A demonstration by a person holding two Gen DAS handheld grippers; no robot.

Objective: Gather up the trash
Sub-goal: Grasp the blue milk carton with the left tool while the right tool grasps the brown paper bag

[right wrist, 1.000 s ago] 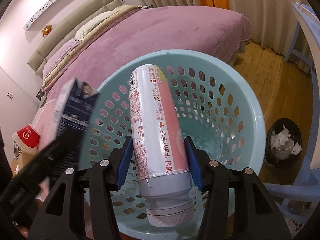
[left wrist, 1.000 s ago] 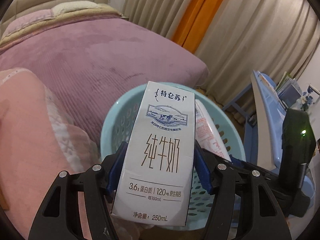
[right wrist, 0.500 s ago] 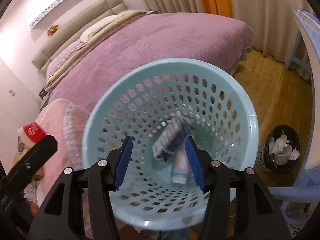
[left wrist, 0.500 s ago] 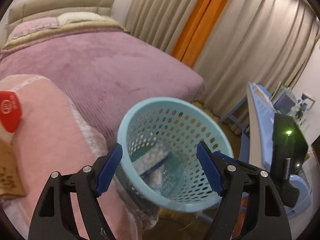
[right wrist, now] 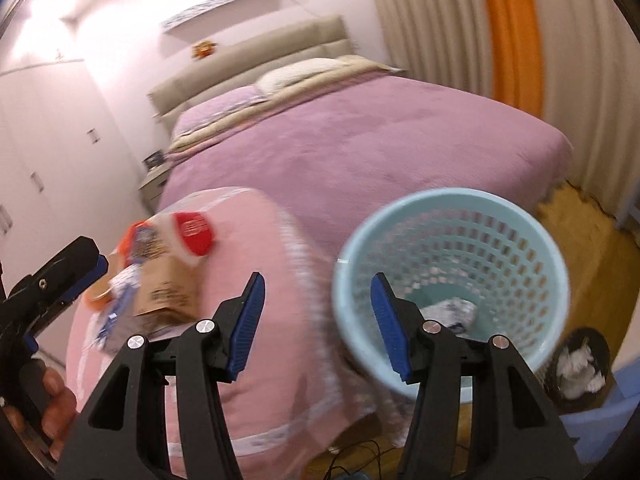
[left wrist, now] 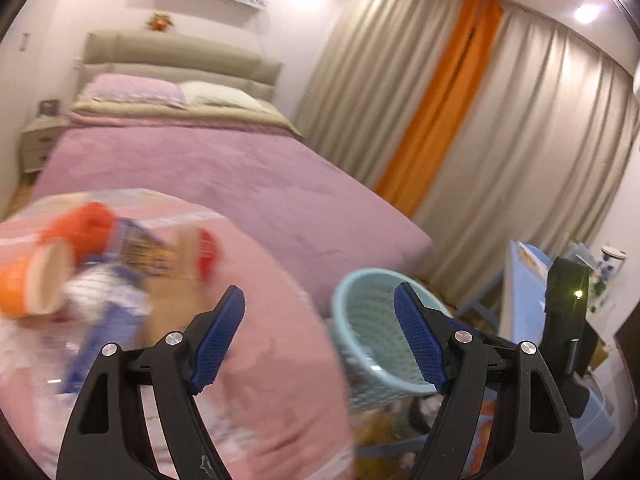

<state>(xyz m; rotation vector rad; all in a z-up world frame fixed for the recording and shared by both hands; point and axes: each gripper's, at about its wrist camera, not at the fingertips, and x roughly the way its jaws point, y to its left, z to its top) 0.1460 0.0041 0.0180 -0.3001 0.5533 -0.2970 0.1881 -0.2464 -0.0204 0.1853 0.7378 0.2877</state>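
A light blue perforated basket [right wrist: 460, 264] stands beside the bed; it also shows in the left wrist view [left wrist: 372, 320]. White items lie at its bottom [right wrist: 452, 312]. A blurred pile of trash lies on a pink cushion [left wrist: 256, 320]: an orange cup [left wrist: 36, 284], a blue-and-white wrapper [left wrist: 108, 304], a brown paper bag [right wrist: 168, 292] and a red-and-white pack [right wrist: 192, 232]. My left gripper [left wrist: 320, 336] is open and empty, between pile and basket. My right gripper [right wrist: 316, 324] is open and empty, left of the basket.
A purple bed [left wrist: 200, 176] fills the background, with curtains [left wrist: 500, 140] behind it. A blue table [left wrist: 524, 280] stands to the right. A small dark bin with tissues [right wrist: 580, 364] sits on the wooden floor by the basket.
Both grippers let go: the milk carton and the pink bottle dropped into the basket. Both grippers then pulled back and swung left toward the trash pile on the pink cushion.
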